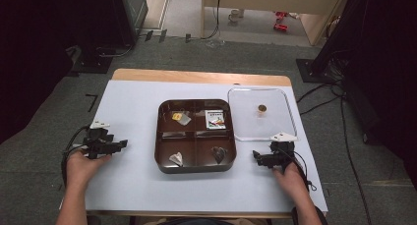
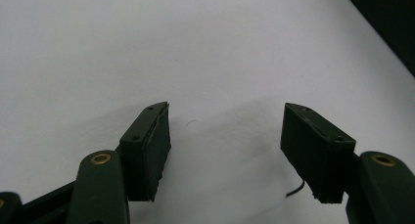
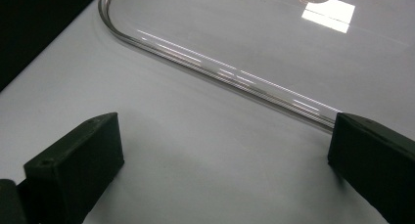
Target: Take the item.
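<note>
A: Where did the clear lid (image 1: 261, 114) sit?

B: Flat on the white desk sheet (image 1: 133, 185), by the desk's right edge, just beside the brown four-compartment tray (image 1: 194, 135) on its right side, maybe touching it. Small brass-coloured knob (image 1: 262, 107) near the lid's middle. The lid's near rounded rim (image 3: 220, 70) ran across the right gripper view, just ahead of the jaws.

A: Gripper states?

B: Right gripper (image 1: 257, 157) was spread wide, holding nothing, resting on the sheet close to the lid's near right corner. Left gripper (image 1: 123, 143) was also spread and empty, over bare sheet (image 2: 147, 48) toward the desk's left edge, well apart from the tray.

A: How would the lid handle?

B: My read: thin transparent plastic, light, fairly stiff but likely to flex if pinched at one corner. The smooth, glossy surface looked slippery, so a rim pinch could slide. It looked scratch-prone rather than brittle; hard to be sure from these views.

A: Best hold?

B: The knob, I'd judge: centred, so the lid would hang level. Failing that, the raised rim along the near edge, jaws straddling it squarely. The lid lies flat, so getting a jaw under it would be awkward.

A: Tray contents?

B: Small wrapped bits in each compartment, a printed packet (image 1: 215, 119) in the far right one. Details were too small to tell.
</note>
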Demonstrator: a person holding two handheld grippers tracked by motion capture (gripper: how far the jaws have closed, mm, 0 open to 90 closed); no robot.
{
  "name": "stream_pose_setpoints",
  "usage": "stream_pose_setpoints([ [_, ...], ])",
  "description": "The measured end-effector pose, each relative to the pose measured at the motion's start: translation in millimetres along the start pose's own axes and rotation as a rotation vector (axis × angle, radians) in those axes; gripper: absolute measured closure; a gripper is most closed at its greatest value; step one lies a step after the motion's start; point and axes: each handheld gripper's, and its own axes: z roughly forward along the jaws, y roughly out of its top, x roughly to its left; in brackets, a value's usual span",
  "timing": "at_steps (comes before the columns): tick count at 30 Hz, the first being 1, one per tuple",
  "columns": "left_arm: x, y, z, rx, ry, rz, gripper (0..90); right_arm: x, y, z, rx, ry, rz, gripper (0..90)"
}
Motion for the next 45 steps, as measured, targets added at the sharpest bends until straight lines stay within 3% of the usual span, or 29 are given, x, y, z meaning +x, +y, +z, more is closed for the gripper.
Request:
stream_pose_setpoints([
  [8,-6.1,5.8,-5.4,-0.007,0.011,0.024,34.0,0.0,0.0,-0.1,0.001,0.000,0.000,0.0],
  [18,-23.8,20.1,-9.5,-0.016,-0.033,0.082,33.9,0.0,0.0,-0.1,0.001,-0.001,-0.001,0.0],
  [22,-28.0,23.8,-12.3,-0.015,-0.026,0.093,33.9,0.1,0.0,-0.1,0.001,-0.001,-0.001,0.0],
  [31,-44.4,31.9,-21.0,-0.056,-0.085,0.115,35.6,0.1,0.0,0.0,0.000,-0.001,-0.002,0.0],
  [39,-63.7,41.6,-25.7,-0.087,-0.142,0.163,36.6,0.2,0.0,0.0,0.000,-0.001,-0.001,0.0],
  [45,-75.3,46.7,-27.5,-0.092,-0.161,0.200,36.1,0.2,0.0,0.0,0.000,-0.001,-0.002,0.0],
])
